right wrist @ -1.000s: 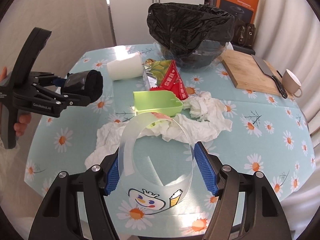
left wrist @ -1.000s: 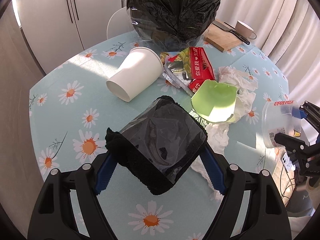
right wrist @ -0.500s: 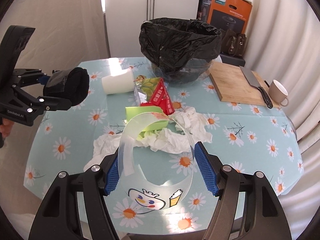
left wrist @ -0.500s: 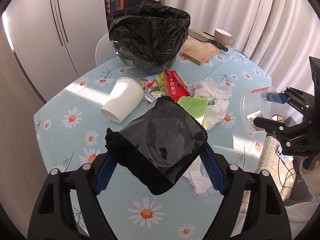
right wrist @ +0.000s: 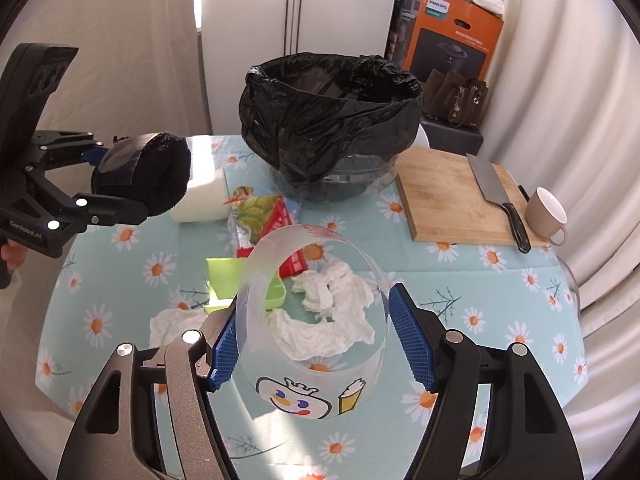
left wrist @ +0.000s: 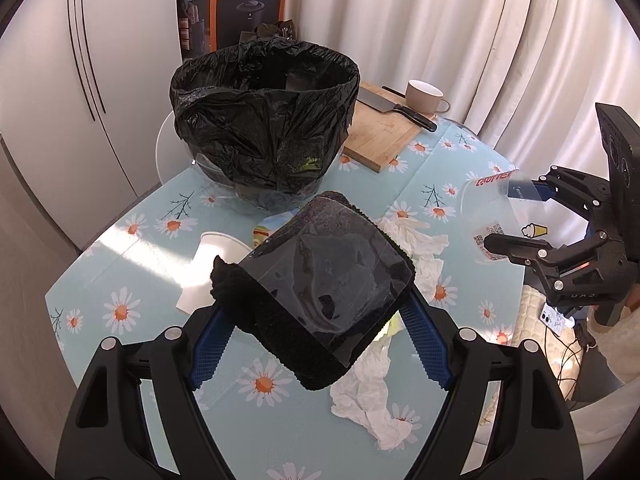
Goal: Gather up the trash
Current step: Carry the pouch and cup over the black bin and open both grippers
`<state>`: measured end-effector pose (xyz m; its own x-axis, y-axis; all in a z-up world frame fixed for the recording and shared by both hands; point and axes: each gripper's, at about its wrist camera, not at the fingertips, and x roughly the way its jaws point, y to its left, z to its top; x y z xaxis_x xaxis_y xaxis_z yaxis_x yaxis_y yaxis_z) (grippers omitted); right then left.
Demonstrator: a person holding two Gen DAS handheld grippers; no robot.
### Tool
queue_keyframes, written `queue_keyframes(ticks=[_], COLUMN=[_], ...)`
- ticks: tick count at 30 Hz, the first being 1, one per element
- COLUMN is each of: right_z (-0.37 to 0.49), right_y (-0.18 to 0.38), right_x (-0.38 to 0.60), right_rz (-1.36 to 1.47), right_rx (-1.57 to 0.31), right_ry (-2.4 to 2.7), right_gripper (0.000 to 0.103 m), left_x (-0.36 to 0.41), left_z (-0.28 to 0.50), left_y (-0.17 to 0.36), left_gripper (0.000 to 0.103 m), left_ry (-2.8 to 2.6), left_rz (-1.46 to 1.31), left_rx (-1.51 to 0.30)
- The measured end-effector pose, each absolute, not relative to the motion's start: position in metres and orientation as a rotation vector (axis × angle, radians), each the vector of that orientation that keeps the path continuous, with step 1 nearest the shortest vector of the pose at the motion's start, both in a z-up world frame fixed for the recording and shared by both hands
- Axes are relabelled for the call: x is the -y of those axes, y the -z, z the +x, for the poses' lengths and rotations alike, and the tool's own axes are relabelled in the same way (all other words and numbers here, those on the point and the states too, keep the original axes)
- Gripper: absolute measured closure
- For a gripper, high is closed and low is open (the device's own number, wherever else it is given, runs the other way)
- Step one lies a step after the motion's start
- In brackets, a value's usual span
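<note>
Both wrist views looked down from near edges across the table (left wrist: 132, 240), sharing the bin bag (right wrist: 328, 120) at the far edge.

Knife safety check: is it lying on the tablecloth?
No, the knife lies on the wooden cutting board.

Black fuzzy bundle w/ clear film over top (left wrist: 320, 284) is held up off the table, pinched from both sides. Clear plastic cup (right wrist: 316, 320), cartoon face + red lettering printed on it, also held in the air, on its side, open mouth pointing fwd, squeezed a bit oval. Black trash bag (left wrist: 264, 120) lines a clear bowl at far side of table, mouth wide open. Left on tablecloth: white paper cup (right wrist: 200, 202) on its side, red/green snack wrappers (right wrist: 268, 216) just beside it, lime-green plastic piece (right wrist: 224, 280), crumpled white tissues (right wrist: 336, 308) spread near middle.
</note>
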<state>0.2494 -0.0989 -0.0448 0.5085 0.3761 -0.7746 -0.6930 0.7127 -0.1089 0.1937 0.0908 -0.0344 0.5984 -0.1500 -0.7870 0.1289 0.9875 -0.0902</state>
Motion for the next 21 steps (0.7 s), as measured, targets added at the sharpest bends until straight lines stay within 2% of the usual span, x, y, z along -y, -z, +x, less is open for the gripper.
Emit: queue_keyframes(ticks=[11,21], right_z=[0.320,0.385], right_y=[0.021,-0.025], right_x=[0.090,0.084], right_rz=[-0.418,-0.261], right_rx=[-0.763,-0.707], right_ry=[-0.681,-0.778], right_gripper=[0.039,0.038], left_x=[-0.106,-0.115], left_z=[0.237,0.282], left_y=[0.005,-0.016], left_gripper=[0.024,0.024], left_ry=[0.192,0.261], left_rz=[-0.047,-0.024], left_rx=[-0.828,-0.766])
